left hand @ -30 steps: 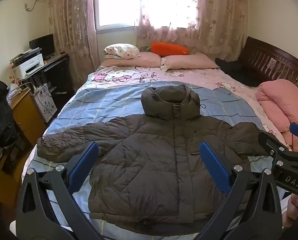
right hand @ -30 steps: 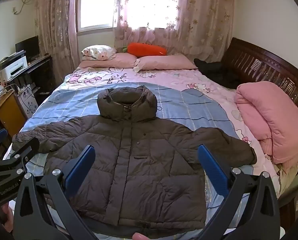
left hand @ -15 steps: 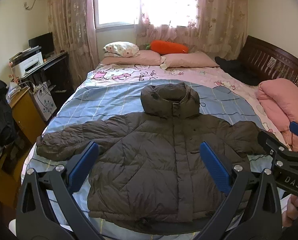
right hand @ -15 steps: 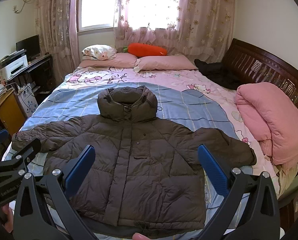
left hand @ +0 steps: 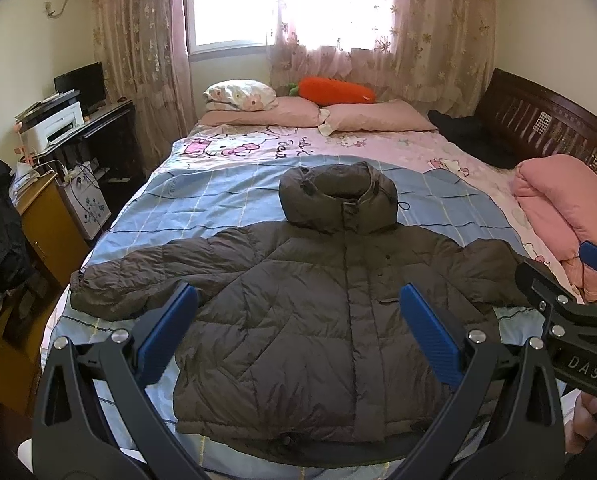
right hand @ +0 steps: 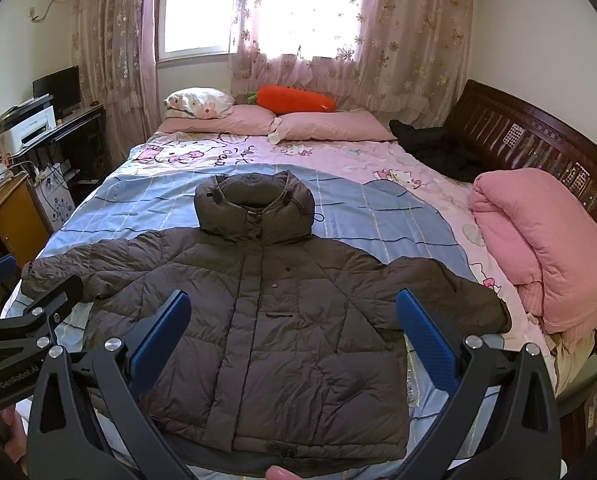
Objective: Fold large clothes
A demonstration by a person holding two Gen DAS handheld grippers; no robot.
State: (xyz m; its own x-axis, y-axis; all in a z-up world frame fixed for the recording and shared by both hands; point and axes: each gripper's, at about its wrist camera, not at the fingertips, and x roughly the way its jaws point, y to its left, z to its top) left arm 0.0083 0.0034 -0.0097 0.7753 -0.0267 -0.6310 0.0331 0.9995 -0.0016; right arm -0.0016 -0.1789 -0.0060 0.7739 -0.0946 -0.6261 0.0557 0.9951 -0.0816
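left tool (left hand: 298, 332) spread | right tool (right hand: 294, 336) spread | one jacket (left hand: 330, 320) | three pillows (left hand: 258, 114)

One padded jacket (left hand: 318, 312) lies on one bed (left hand: 226, 208), alongside three pillows (left hand: 266, 114), one carrot cushion (left hand: 334, 90), one folded pink quilt (left hand: 566, 208), with two grippers (left hand: 298, 332) (right hand: 294, 336) raised.
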